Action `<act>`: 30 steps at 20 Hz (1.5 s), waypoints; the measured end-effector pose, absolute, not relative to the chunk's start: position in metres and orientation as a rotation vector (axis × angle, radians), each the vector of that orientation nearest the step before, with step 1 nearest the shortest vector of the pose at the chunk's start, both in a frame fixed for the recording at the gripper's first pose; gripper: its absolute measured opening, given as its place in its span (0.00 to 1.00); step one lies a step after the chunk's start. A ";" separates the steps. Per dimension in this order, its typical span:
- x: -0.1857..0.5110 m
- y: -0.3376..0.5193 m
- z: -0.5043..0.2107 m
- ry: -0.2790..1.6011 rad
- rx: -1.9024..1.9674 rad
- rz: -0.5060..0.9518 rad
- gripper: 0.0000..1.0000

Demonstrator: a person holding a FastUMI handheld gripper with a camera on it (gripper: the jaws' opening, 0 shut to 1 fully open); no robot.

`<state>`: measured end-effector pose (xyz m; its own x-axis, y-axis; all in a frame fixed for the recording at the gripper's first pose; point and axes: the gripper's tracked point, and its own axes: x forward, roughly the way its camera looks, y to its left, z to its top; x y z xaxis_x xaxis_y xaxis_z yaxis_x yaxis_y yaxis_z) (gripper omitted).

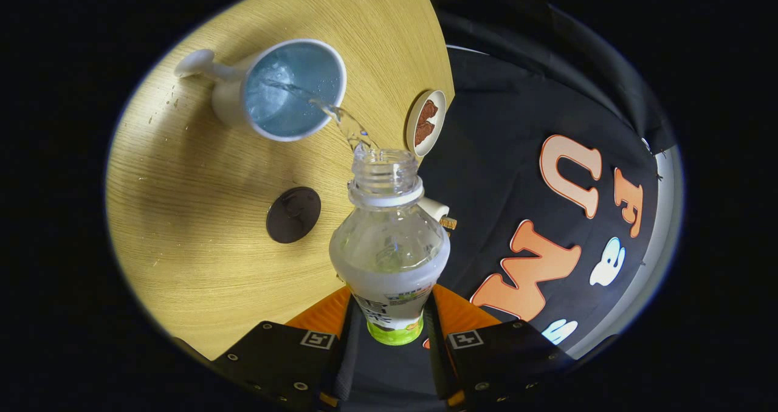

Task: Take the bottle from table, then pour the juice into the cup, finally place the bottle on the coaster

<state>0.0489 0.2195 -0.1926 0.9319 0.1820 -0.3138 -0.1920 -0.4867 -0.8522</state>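
Our gripper (389, 321) clamps the tilted bottle (389, 248), pouring into the cup (292, 90) (coaster (293, 214) next, after righting it).

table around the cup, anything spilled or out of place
A few small droplets dot the table beside the cup. The stream from the bottle, clamped in the tool, lands inside the cup. The cap lies loose on the wood.
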 end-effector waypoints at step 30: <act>0.047 0.234 -0.187 -0.022 -2.164 0.472 0.53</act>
<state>0.0472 0.2335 -0.1868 0.9271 0.1860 -0.3253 -0.1549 -0.6003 -0.7846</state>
